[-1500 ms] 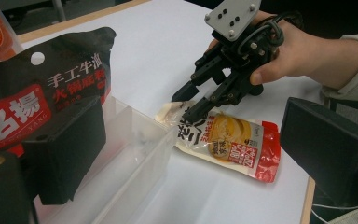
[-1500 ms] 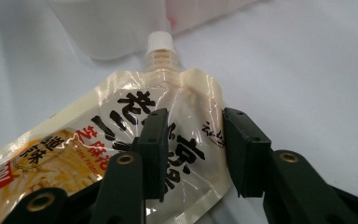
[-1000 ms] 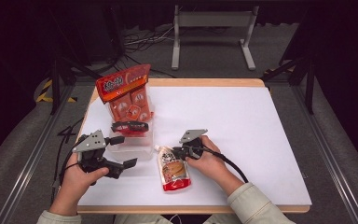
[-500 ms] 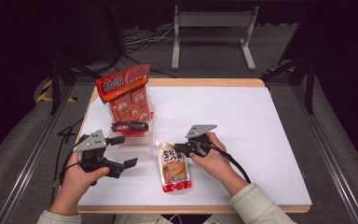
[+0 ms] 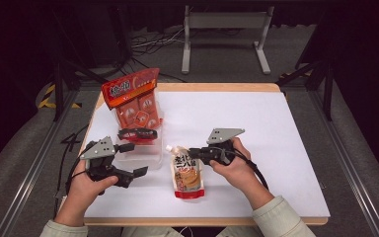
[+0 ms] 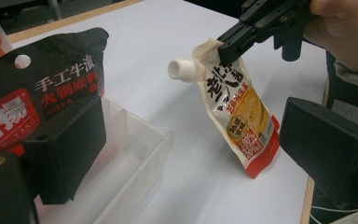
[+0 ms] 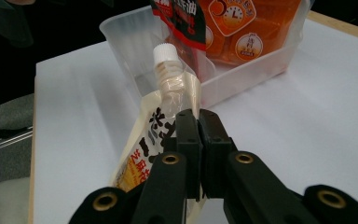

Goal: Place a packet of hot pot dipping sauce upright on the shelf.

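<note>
A white spouted sauce pouch (image 5: pixel 186 174) with a red bottom edge stands tilted on the white table, its bottom end down. My right gripper (image 5: pixel 193 152) is shut on the pouch's upper edge just below the cap. In the right gripper view the shut jaws (image 7: pixel 198 140) pinch the pouch (image 7: pixel 161 116) under the white cap (image 7: pixel 164 53). The left gripper view shows the same pouch (image 6: pixel 240 116) hanging from the right gripper (image 6: pixel 228 43). My left gripper (image 5: pixel 135 159) stands open beside the clear bin (image 5: pixel 150 157), with nothing between its jaws (image 6: pixel 196 149).
The clear plastic bin (image 7: pixel 121 29) holds an orange snack bag (image 5: pixel 134 101) and a black-and-red sauce packet (image 5: pixel 137 133), which leans near my left jaw (image 6: pixel 37 93). The table's wooden edge (image 5: pixel 217 87) runs along the back. A metal stand (image 5: pixel 224 29) is on the floor beyond.
My right gripper has risen and drawn slightly right, lifting the pouch's cap end off the table so it now hangs tilted. The left gripper has stayed put.
</note>
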`<state>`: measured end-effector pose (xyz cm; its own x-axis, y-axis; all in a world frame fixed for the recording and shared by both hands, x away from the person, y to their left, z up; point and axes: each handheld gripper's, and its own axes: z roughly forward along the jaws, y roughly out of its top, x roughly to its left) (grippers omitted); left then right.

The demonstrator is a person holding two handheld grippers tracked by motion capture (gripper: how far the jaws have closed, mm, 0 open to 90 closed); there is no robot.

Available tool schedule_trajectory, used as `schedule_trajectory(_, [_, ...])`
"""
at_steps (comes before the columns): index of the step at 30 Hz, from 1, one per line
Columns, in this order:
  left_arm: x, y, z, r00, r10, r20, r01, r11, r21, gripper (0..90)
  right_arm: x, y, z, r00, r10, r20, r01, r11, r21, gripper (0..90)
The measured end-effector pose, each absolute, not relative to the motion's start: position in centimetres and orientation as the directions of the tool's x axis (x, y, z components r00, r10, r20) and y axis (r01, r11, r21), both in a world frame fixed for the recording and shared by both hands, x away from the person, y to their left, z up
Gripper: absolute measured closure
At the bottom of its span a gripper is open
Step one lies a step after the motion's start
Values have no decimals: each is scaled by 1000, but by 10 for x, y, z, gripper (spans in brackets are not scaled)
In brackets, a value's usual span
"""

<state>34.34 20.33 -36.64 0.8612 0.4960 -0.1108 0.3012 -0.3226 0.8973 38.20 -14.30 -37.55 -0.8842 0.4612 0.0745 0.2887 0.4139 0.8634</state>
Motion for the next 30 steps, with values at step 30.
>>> schedule_trajectory(30, [342,180,-369,891,439,-120,272,-303,913,81,358,-152,-334,-930,367,34,170,345,923,889])
